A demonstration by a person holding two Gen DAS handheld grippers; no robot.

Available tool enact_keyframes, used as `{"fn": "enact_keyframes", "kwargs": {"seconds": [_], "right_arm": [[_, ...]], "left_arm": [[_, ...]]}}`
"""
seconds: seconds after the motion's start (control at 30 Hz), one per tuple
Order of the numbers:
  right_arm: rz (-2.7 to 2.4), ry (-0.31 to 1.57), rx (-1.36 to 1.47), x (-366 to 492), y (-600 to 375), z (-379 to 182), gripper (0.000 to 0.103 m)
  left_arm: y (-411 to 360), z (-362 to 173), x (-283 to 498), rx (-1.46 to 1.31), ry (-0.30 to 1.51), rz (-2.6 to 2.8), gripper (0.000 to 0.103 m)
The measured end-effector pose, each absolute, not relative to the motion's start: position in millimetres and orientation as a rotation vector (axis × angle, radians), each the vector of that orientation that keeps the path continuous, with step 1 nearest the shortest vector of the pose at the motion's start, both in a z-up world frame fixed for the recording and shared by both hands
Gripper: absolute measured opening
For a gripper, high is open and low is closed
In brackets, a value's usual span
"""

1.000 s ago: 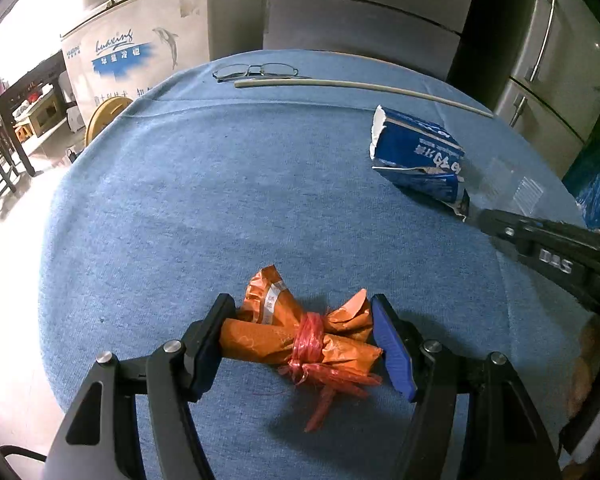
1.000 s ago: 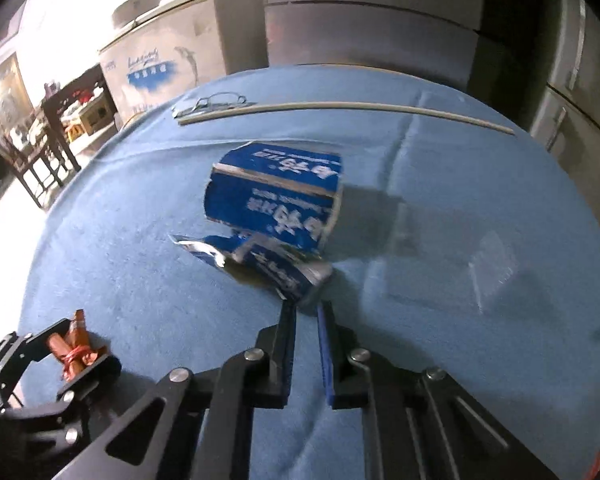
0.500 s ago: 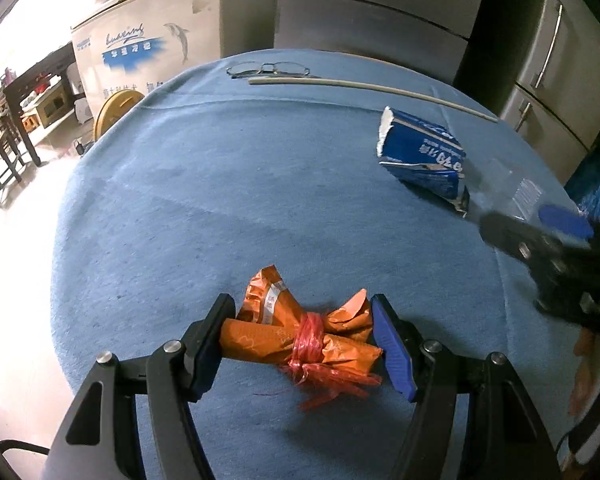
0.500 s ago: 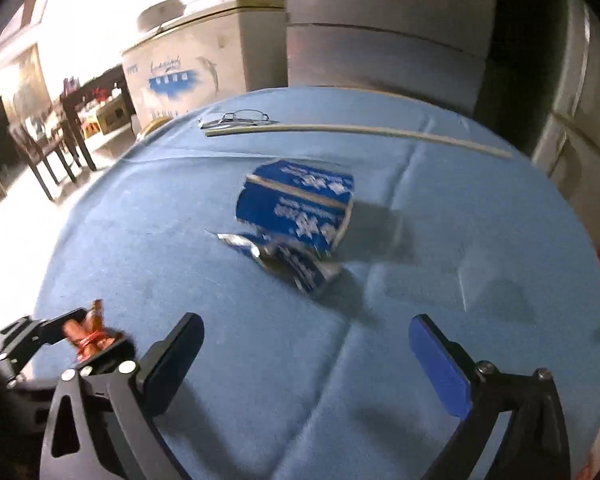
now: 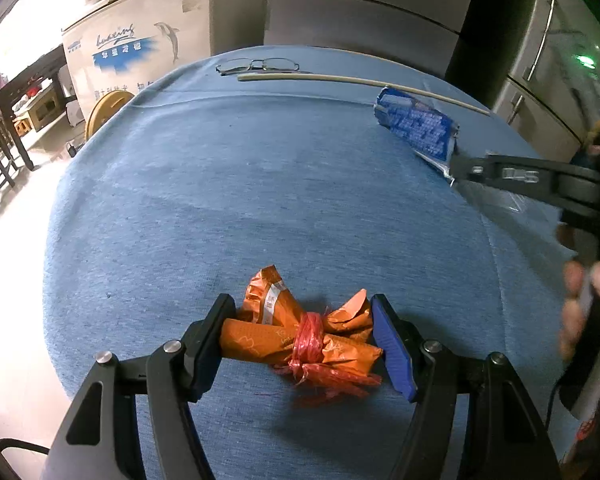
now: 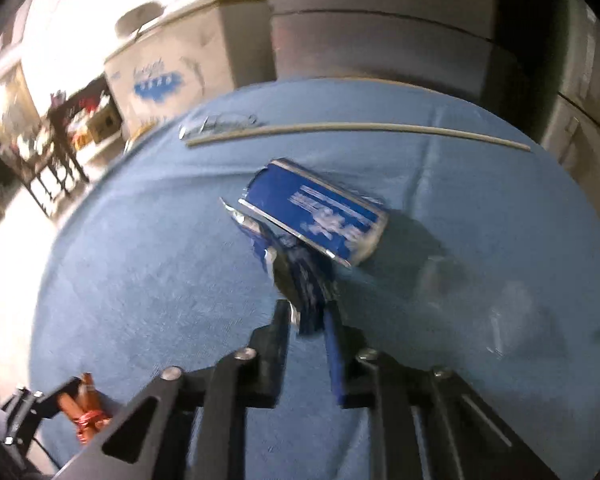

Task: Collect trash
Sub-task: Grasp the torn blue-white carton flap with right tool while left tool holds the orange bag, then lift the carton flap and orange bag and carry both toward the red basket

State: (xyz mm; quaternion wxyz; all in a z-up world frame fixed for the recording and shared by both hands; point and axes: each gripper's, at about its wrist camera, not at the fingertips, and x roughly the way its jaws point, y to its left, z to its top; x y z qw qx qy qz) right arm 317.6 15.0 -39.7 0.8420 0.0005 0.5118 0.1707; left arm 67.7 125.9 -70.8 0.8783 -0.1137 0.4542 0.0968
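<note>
An orange wrapper bundle tied with red string lies on the blue tablecloth. My left gripper is shut on it, a pad pressing each end. The same bundle shows at the lower left of the right wrist view. A torn blue snack wrapper sits farther back on the right. My right gripper is shut on its crumpled near end. In the left wrist view that gripper reaches in from the right to the wrapper, with a person's hand behind it.
A pair of glasses and a long pale stick lie at the table's far edge. A clear plastic sheet lies right of the blue wrapper. A white chest freezer and grey cabinets stand behind the table.
My right gripper stood wide open half a second ago and has since shut on the blue wrapper's crumpled end, and the wrapper has turned. The left gripper and orange bundle stayed put.
</note>
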Motion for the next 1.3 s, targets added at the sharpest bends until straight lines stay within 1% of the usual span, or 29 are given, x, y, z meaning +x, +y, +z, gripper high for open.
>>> {"fn": "enact_keyframes", "kwargs": {"seconds": [0.13,0.23,0.27,0.3,0.33,0.37,0.53,0.6,0.63,0.67,0.7,0.73,0.8,0.97,1.03,1.3], "right_arm": [[0.349,1.081,0.087,302.1,-14.8,-31.6,0.019],[0.355,1.081,0.031,293.2,-16.3,-25.9,0.021],[0.36,1.065,-0.011,290.8,-11.8,-22.9,0.032],[0.366,1.054,-0.045,288.0,-6.8,-20.6,0.044],[0.377,1.043,-0.072,286.0,-1.7,-19.0,0.091],[0.397,1.012,-0.091,283.9,6.0,-16.3,0.103],[0.39,0.977,-0.226,300.6,46.7,-25.6,0.103],[0.391,1.003,-0.231,316.0,59.2,-36.9,0.098],[0.39,1.016,-0.24,322.1,64.4,-43.1,0.09],[0.382,1.035,-0.257,329.8,70.4,-52.5,0.075],[0.38,1.054,-0.259,333.9,72.5,-60.2,0.066],[0.372,1.066,-0.258,337.0,73.2,-65.4,0.048],[0.374,1.069,-0.22,339.8,67.6,-64.2,0.047],[0.364,1.054,-0.013,332.0,25.4,-40.4,0.027],[0.361,1.042,0.069,321.6,3.0,-29.8,0.024],[0.344,1.013,0.388,275.7,-81.6,-7.0,0.024]], "left_arm": [[117.8,-67.3,69.1,-0.222,0.938,0.189,0.07],[112.8,-65.7,69.3,-0.212,0.935,0.181,0.07],[112.0,-65.5,69.4,-0.213,0.935,0.18,0.07],[111.5,-65.2,68.9,-0.215,0.935,0.181,0.07],[111.4,-64.8,68.0,-0.218,0.935,0.182,0.07],[112.1,-64.7,67.8,-0.221,0.934,0.183,0.07],[124.5,-65.6,67.1,-0.247,0.939,0.192,0.07],[128.9,-66.9,67.4,-0.255,0.941,0.195,0.07],[130.9,-68.0,68.0,-0.261,0.944,0.197,0.07],[132.0,-69.1,68.7,-0.265,0.947,0.197,0.07],[132.5,-70.0,69.4,-0.267,0.949,0.196,0.07],[132.5,-70.8,70.6,-0.266,0.95,0.195,0.07],[131.8,-71.2,72.0,-0.263,0.949,0.191,0.07],[126.2,-70.7,74.5,-0.254,0.941,0.178,0.07],[121.0,-68.6,72.0,-0.244,0.936,0.171,0.07],[96.9,-56.4,63.9,-0.198,0.916,0.144,0.07]]}}
